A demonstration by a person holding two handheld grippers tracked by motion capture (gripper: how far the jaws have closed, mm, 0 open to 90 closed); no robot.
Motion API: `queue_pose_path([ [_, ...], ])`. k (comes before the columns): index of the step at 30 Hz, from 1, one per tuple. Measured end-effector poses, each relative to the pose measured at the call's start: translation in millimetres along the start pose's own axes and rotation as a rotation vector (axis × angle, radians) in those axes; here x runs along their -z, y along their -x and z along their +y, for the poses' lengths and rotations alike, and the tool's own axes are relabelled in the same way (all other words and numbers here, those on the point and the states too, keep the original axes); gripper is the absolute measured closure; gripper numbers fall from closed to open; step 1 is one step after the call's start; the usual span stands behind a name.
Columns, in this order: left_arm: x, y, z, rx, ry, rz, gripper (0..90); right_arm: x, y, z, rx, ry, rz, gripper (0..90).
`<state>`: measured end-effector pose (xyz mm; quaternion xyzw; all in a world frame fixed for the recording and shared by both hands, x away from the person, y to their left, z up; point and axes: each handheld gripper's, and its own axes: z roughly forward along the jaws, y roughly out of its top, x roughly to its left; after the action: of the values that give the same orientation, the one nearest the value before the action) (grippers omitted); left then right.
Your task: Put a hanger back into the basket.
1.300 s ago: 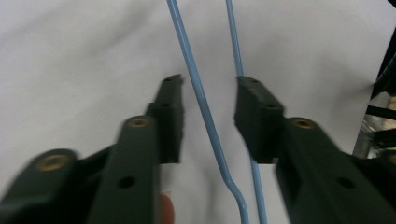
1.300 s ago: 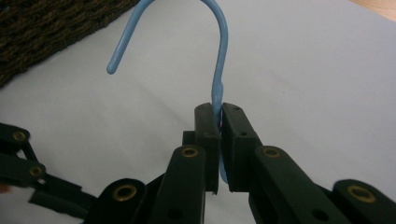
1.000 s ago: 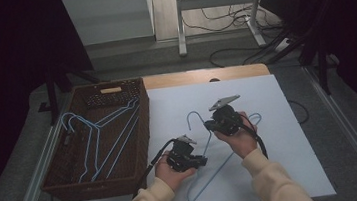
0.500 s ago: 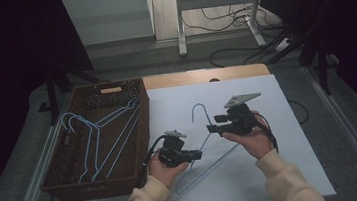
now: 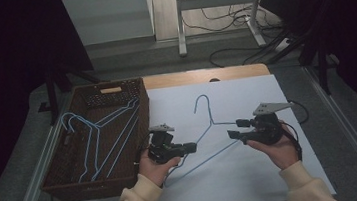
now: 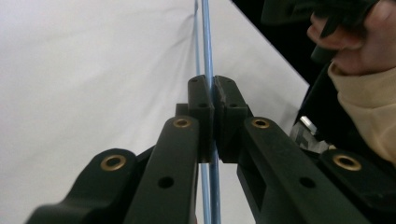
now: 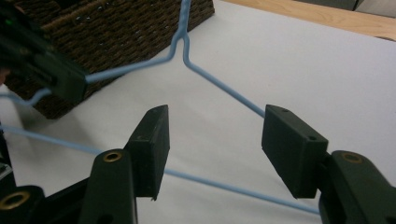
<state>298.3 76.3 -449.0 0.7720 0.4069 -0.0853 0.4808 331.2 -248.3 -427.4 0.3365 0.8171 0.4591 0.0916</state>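
High view — left gripper (image 5: 190, 148) clamped on blue hanger (image 5: 208, 127); right gripper (image 5: 235, 128) just opened, holding nothing.

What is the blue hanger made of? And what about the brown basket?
The hanger looks like thin metal wire with a smooth light-blue coat: it is very slim and twisted together at the neck. Whether that coat is paint or plastic is hard to tell. The basket looks like dark brown woven wicker or rattan, going by its bumpy plaited walls.

A white table (image 5: 284, 170) carries a brown wicker basket (image 5: 59, 181) just left of the left gripper (image 5: 191, 148), with the blue hanger (image 5: 208, 160) beneath it.
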Motion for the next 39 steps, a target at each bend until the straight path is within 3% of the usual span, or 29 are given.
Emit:
queue_pose_path([
  [8,29.6,-1.3,9.3,0.013,0.063,-0.024,86.6,18.4,3.2,-17.6,-0.009,0.027,-0.014,39.7],
  [11,46.5,-4.1,12.5,0.023,0.097,-0.05,86.6,20.1,5.7,-22.0,-0.014,0.021,-0.019,38.9],
  [24,100.3,-11.4,16.5,-0.006,0.187,-0.045,86.6,17.5,11.0,-31.0,-0.02,-0.017,-0.037,34.3],
  [25,112.8,-15.6,15.6,-0.004,0.21,-0.04,86.7,16.9,11.7,-31.7,-0.02,-0.02,-0.039,33.7],
  [31,147.7,-31.2,10.4,0.017,0.264,0.011,86.7,13.1,14.1,-34.9,-0.028,-0.042,-0.049,28.6],
  [39,175.5,-55.3,-2.1,0.055,0.319,0.053,86.7,7.6,15.5,-38.3,-0.037,-0.076,-0.061,25.0],
])
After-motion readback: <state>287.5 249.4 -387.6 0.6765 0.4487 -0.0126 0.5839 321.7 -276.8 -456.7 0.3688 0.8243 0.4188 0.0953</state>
